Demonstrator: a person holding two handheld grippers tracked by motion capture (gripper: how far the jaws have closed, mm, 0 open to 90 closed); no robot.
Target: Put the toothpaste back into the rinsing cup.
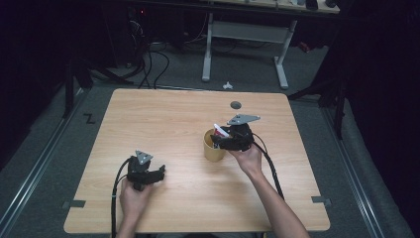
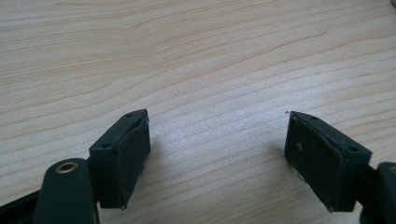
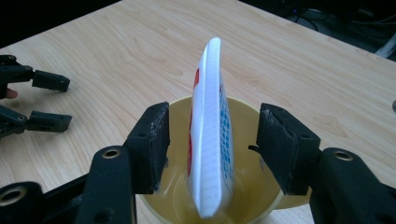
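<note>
Lab/test rig: bare wood table (image 1: 163, 114), dark curtains, floor cables (image 1: 151, 62), desk frame (image 1: 245, 37).

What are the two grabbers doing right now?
Left gripper: open, holding nothing.
Right gripper: open, its pads clear of the tube standing in the yellow cup.

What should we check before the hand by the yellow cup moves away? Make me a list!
1. White squeezy tube with red and blue print stands inside the yellow plastic cup: ok.
2. Right gripper has let go: ok; both fingers stand apart from the tube, which sits between them.
3. Tube will stay put alone: cannot tell; it stands steeply and its top pokes above the rim.
4. Cup upright on the light wooden table: ok.
5. Way out for the right gripper: ok; nothing lies close around the cup.
6. Left gripper out of the way: ok; it is open over bare table, far from the cup.
</note>
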